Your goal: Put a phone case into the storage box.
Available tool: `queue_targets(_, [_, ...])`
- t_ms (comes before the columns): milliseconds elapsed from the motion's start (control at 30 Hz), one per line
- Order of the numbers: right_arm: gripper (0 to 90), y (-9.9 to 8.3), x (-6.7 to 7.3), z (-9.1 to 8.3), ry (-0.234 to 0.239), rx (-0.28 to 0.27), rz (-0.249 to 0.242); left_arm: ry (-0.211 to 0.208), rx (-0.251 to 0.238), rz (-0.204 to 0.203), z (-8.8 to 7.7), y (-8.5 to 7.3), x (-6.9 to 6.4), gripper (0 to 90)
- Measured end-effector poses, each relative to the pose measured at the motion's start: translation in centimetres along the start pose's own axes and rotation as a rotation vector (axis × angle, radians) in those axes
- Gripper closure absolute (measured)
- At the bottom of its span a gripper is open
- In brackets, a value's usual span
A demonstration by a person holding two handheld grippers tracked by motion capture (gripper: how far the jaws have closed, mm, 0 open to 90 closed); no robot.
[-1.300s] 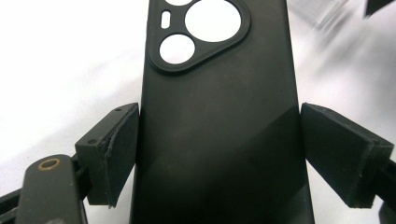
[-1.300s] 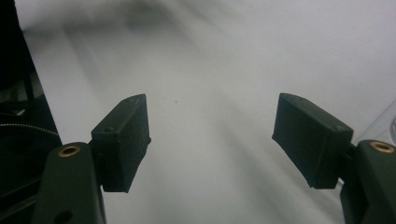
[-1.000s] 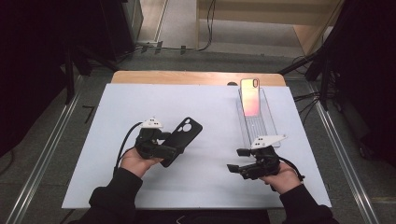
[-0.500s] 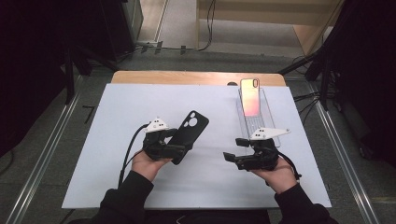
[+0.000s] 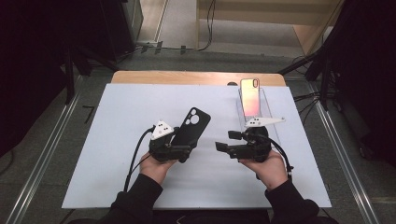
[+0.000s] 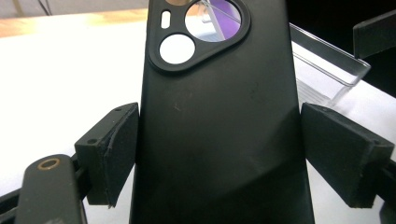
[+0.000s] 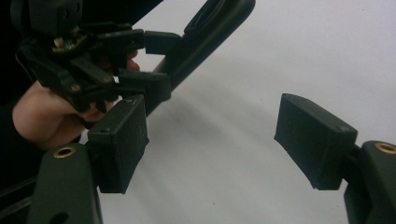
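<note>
Left tongs (image 6: pixel 219 154) grip black phone case (image 6: pixel 219 121); right tongs (image 7: pixel 210 140) open, empty; pink phone (image 5: pixel 250 97) on clear stand (image 5: pixel 271 122) behind.

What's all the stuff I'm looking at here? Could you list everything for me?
Phone case: one, black, held off the table between the left gripper's fingers.
Phone: one, pink-orange sheen, leaning on the stand at far right.
Clear stand: one, transparent, far right of the mat.
Mat: one, white, covering the table.
Table: one, wooden, edge showing at the far side.
Left gripper: one, black, shut on the case.
Right gripper: one, black, open, holding nothing.
</note>
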State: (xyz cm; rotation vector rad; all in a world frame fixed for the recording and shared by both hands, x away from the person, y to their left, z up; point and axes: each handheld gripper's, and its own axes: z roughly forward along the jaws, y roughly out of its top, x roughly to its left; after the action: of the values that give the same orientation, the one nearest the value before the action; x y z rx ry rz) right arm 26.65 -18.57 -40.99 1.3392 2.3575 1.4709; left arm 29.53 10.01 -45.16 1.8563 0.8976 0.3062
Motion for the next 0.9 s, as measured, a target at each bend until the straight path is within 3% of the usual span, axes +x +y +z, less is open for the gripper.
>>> queue_targets(267, [23.6, 1.5, -0.1, 1.0, 0.033, -0.001, 0.091, 0.021, -0.038, 0.027, 0.2, -0.6, -0.7, 15.0])
queue_targets(467, [24.7, 2.5, -0.2, 1.8, 0.041, 0.002, 0.12, 0.025, -0.064, 0.034, 0.2, -0.8, -1.3, 15.0])
queue_targets(733, [24.8, 3.6, -0.6, 2.9, 0.065, -0.004, 0.154, 0.008, -0.088, 0.007, -0.1, -0.9, -1.7, 15.0])
queue_targets(900, [25.3, 4.2, -1.0, 3.5, 0.089, -0.01, 0.192, 0.01, -0.093, 0.019, -0.1, -1.0, -1.8, 15.0])
